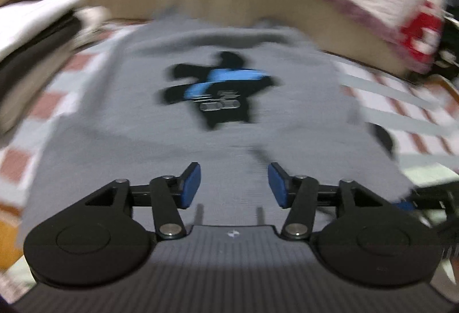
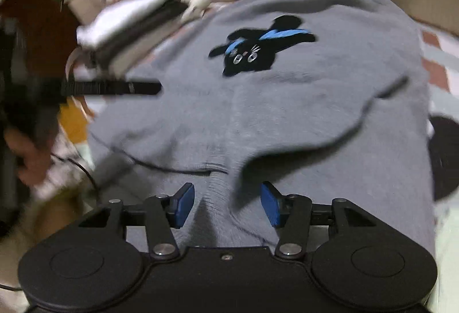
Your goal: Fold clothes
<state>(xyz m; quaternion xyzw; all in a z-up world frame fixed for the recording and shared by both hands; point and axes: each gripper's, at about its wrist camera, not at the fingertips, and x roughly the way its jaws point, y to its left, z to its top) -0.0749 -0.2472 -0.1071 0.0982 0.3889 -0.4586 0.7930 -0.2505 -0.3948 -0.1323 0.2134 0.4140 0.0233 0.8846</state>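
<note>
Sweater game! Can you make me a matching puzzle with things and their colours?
Things:
1. sweater
2. cat
3. pads
4. stack

Colours:
A. white on top, dark below
B. grey
C. blue
D. black with a blue stripe

Pairs: 1-B, 2-D, 3-C, 4-A
</note>
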